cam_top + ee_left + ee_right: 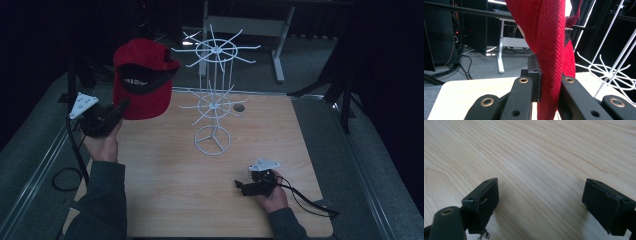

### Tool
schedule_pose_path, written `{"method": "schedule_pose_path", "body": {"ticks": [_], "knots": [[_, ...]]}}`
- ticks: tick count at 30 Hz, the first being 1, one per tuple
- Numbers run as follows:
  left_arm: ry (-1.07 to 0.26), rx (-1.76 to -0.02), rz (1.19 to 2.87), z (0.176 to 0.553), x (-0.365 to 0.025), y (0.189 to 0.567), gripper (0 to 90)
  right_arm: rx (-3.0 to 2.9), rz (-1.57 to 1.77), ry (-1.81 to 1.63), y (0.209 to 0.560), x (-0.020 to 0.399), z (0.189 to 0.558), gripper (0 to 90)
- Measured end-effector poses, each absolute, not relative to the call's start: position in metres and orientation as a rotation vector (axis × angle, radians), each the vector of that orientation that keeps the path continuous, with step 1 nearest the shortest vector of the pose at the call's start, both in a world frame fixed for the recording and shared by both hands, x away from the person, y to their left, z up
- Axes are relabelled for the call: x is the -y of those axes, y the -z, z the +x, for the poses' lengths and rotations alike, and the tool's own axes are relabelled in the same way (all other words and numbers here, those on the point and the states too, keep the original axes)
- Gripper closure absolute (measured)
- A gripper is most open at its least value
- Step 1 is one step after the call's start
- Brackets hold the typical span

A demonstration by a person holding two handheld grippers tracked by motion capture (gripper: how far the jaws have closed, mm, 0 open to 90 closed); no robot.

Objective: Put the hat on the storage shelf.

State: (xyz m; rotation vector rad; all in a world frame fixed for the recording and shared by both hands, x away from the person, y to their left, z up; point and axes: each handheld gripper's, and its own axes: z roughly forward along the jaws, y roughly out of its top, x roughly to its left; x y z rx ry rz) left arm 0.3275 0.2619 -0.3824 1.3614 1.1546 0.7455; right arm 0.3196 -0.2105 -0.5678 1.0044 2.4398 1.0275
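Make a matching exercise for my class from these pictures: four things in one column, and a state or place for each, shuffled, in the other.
Things:
1. red cap
2. white wire rack
3. left tongs
4. right tongs

States or places:
A. open, nothing between the jaws, low over the wooden table
B. held up in the air, left of the rack
C. stands upright on the table, its arms bare
D. shut on red fabric

Pairs: 1-B, 2-C, 3-D, 4-A
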Motion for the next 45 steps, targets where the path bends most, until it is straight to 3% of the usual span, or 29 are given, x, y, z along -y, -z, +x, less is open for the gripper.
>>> {"method": "schedule_pose_path", "body": {"ticks": [45], "knots": [[-0.769, -1.077, 1.255, 0.313, -0.259, 0.358, 85.9, -2.441, 1.004, -1.027, 0.568, 0.211, 0.32, 13.6]]}}
